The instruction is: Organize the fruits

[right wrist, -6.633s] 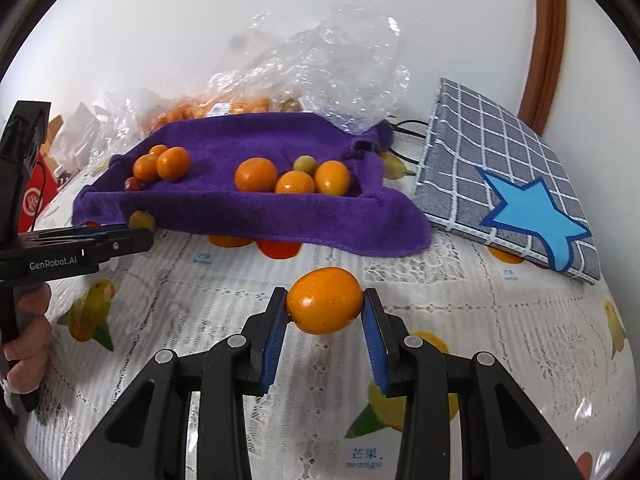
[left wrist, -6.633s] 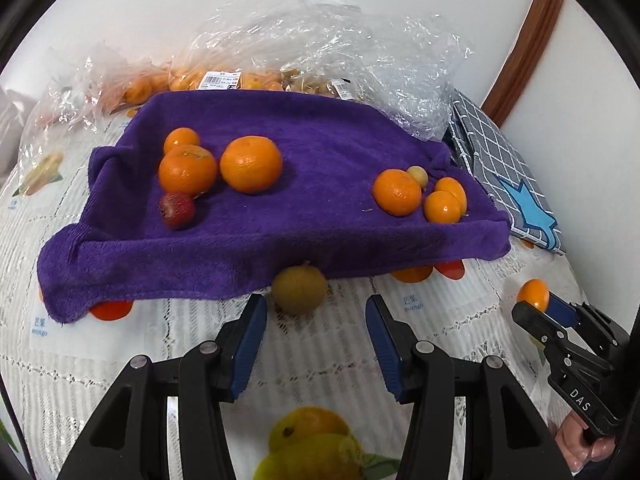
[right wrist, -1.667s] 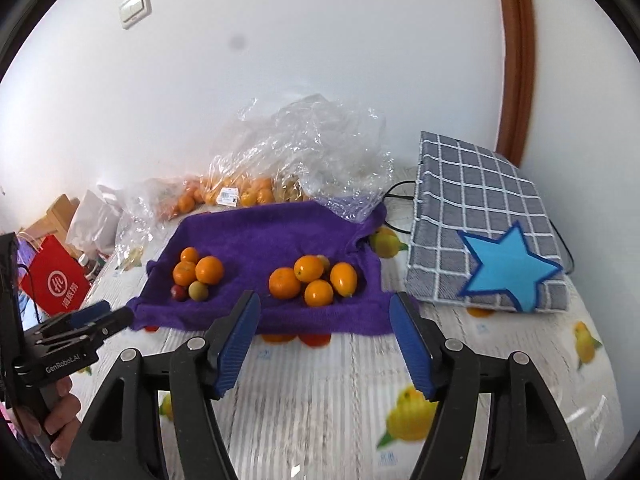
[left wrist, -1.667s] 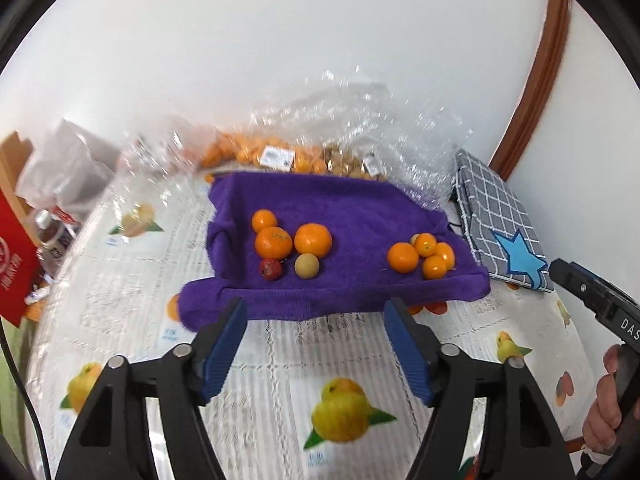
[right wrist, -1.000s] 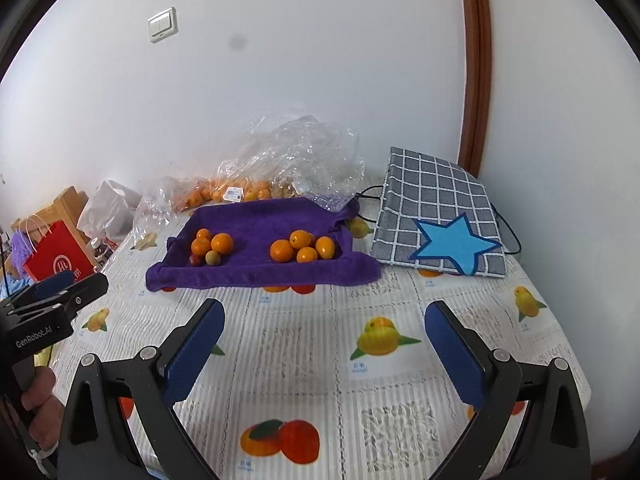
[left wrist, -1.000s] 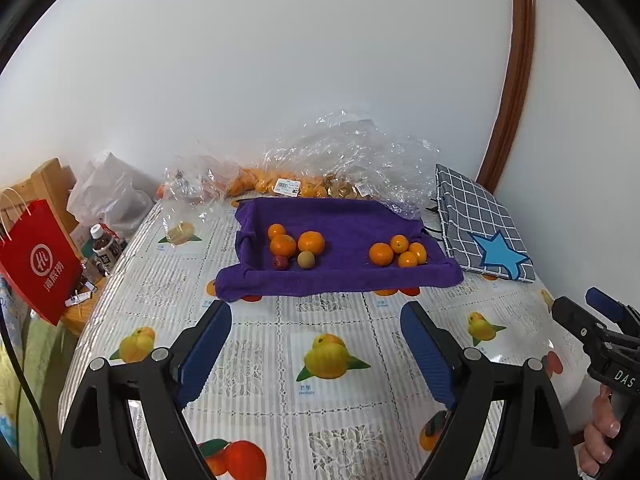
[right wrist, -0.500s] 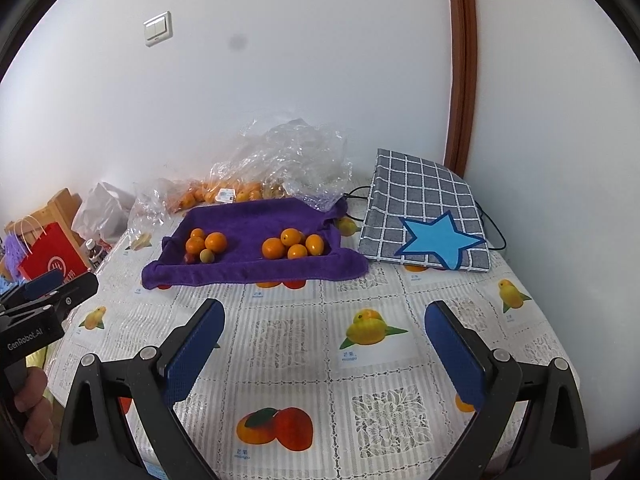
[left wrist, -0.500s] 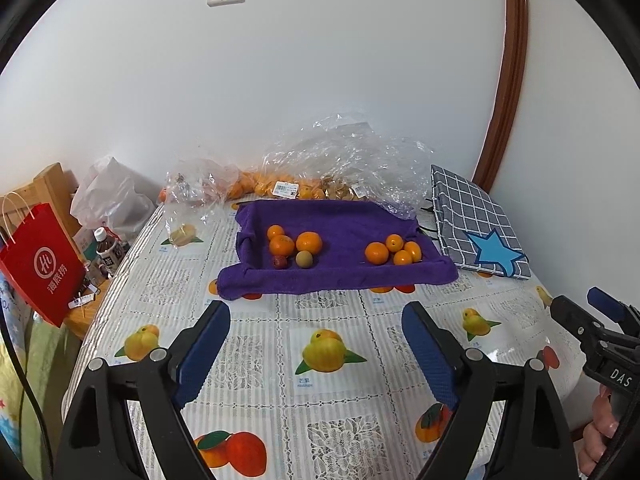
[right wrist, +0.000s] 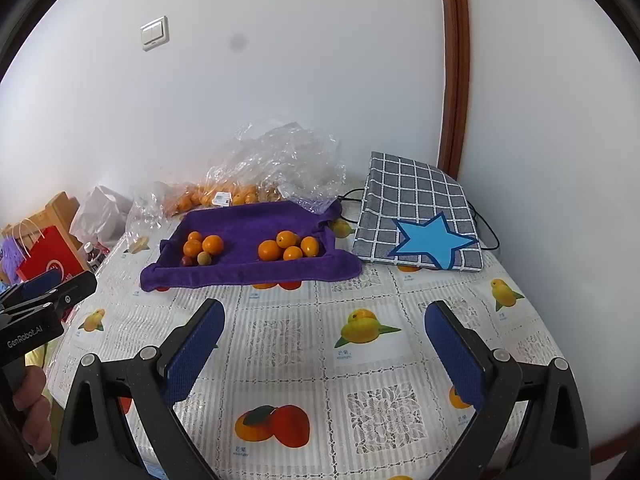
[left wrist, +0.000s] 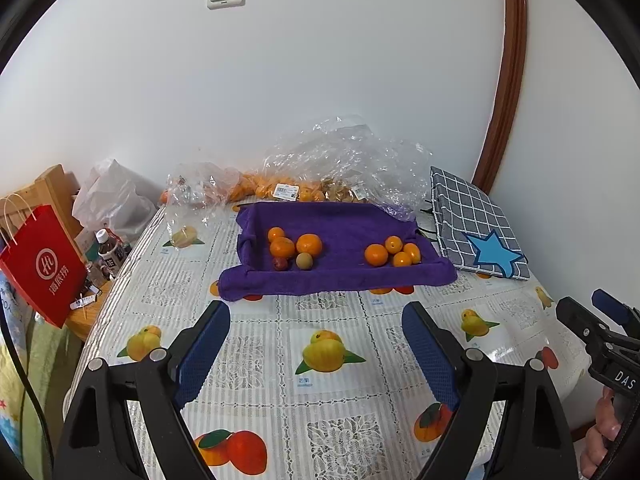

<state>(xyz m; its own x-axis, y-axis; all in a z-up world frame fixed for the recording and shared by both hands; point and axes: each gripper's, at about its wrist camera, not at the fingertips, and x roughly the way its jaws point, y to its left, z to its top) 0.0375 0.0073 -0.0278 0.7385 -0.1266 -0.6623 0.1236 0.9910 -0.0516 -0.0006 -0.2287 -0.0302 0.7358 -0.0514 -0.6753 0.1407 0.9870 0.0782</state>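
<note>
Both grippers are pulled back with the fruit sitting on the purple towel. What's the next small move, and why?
Probably none beyond holding back. The left gripper and right gripper are both open and empty, well short of the purple towel. The fruit lies in two clusters on it, left group and right group, and no loose real fruit shows on the tablecloth.
</note>
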